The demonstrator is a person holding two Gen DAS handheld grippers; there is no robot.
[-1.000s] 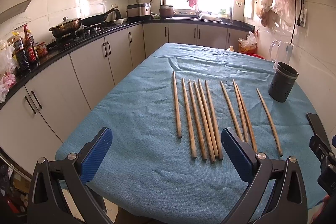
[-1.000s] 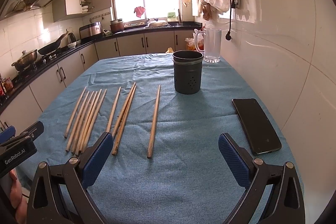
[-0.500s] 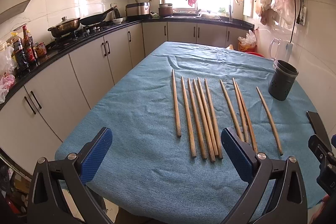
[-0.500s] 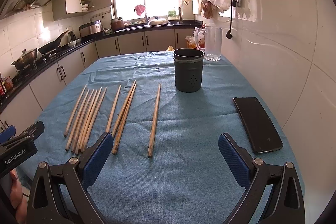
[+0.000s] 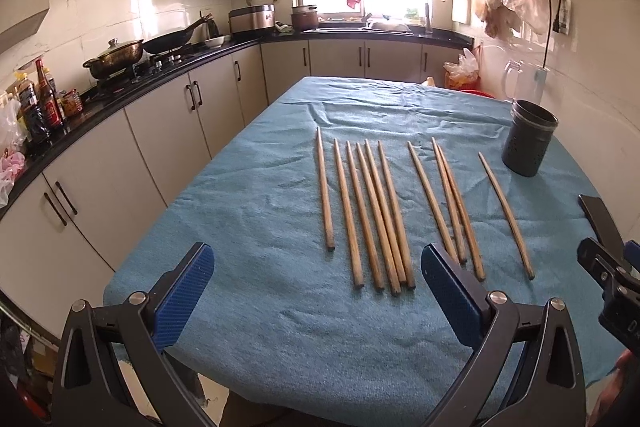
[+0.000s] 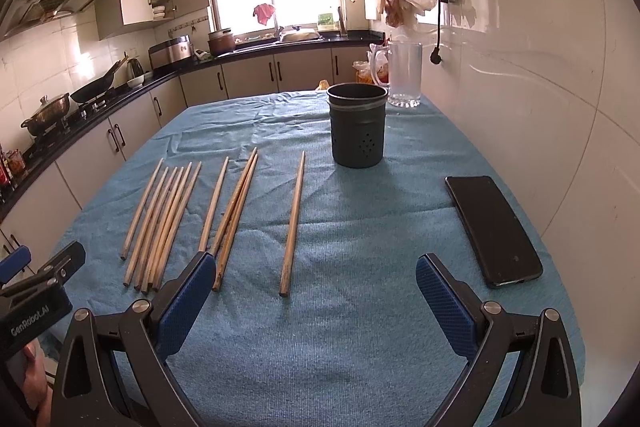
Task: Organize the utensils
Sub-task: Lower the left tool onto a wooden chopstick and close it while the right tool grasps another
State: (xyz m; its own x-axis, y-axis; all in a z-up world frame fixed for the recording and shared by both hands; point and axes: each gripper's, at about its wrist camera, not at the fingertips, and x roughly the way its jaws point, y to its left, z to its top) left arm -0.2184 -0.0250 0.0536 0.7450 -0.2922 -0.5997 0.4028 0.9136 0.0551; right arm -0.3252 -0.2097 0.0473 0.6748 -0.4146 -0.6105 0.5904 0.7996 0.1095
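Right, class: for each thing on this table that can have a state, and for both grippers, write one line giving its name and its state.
Left gripper: open, holding nothing.
Right gripper: open, holding nothing.
Chopsticks: ten, lying flat on the cloth, none in the holder.
Utensil holder: upright, nothing showing above its rim.
Phone: lying flat, screen dark.
Glass pitcher: upright, looks empty.
Blue cloth: spread over the table, slightly wrinkled.

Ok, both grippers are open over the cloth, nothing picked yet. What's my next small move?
Probably lower the right gripper onto the lone chopstick and close on its near end. It lies apart from the others, nearest the empty dark holder, and its near end already sits between the open jaws.
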